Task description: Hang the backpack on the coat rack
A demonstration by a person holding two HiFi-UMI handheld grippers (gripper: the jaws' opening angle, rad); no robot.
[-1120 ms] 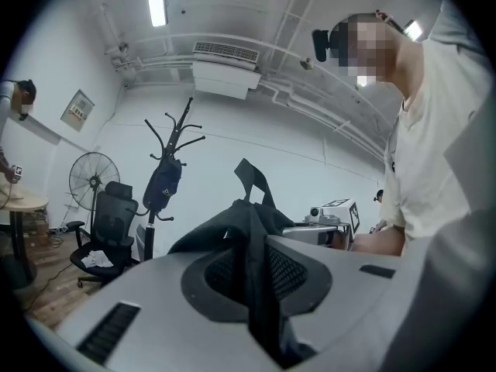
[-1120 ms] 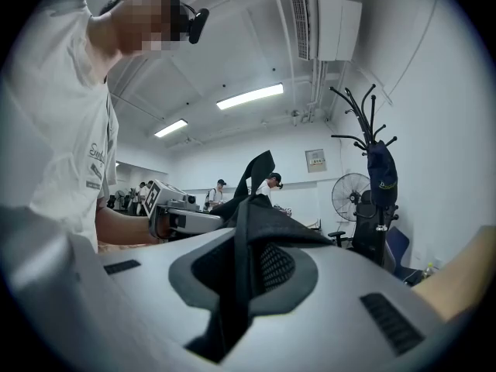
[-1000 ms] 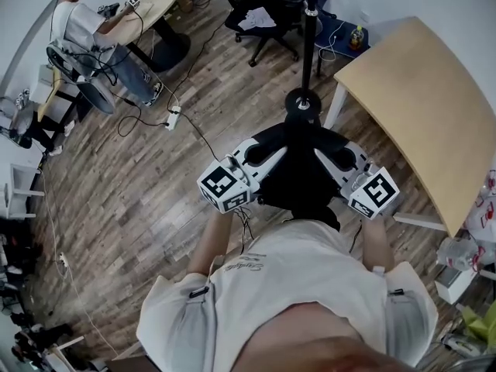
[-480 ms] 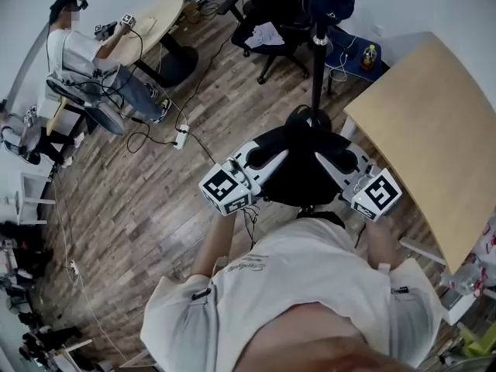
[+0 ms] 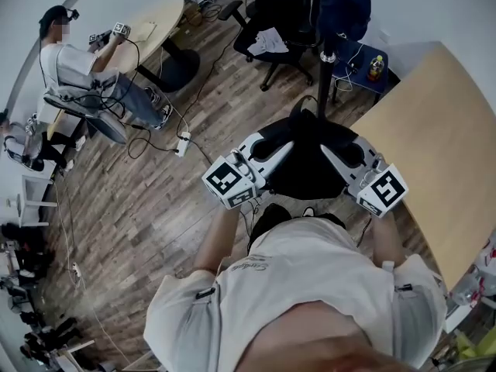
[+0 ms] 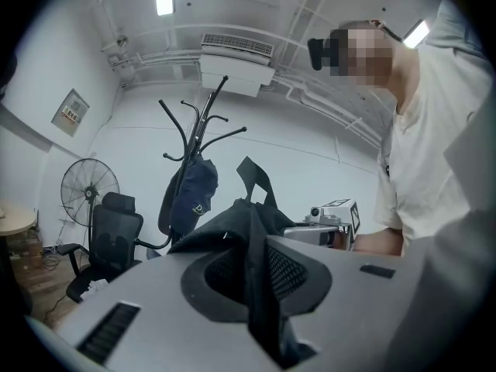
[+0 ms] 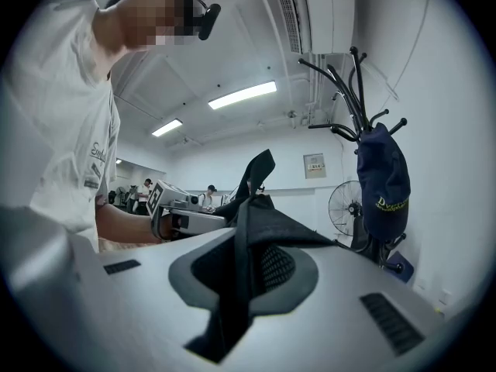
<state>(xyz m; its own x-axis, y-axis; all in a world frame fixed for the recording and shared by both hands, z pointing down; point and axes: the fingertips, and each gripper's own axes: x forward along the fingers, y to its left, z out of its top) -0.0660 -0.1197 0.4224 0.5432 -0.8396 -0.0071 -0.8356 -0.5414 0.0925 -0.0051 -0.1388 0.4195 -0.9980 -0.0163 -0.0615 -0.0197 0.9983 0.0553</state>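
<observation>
I hold a black backpack (image 5: 304,165) up in front of the person, between both grippers. My left gripper (image 5: 285,147) is shut on its left side, and the dark fabric (image 6: 252,277) is pinched between the jaws. On the other side my right gripper (image 5: 328,151) is shut on a fold of the bag (image 7: 246,246). The backpack's top loop (image 6: 249,178) stands up above the fabric. Just beyond the bag rises the black coat rack (image 5: 326,56), its curved hooks (image 6: 203,118) showing high up, also in the right gripper view (image 7: 350,80). The backpack hides its base.
A dark blue bag (image 5: 346,5) hangs on the rack (image 7: 382,178). A light wooden table (image 5: 434,130) stands to the right, and black office chairs (image 5: 280,10) stand behind the rack. A fan (image 6: 89,192) is by the wall. A seated person (image 5: 77,64) works at a far-left desk.
The person has stepped closer to the coat rack with the backpack held in both grippers. The rack's base, visible before, is now covered by the bag.
</observation>
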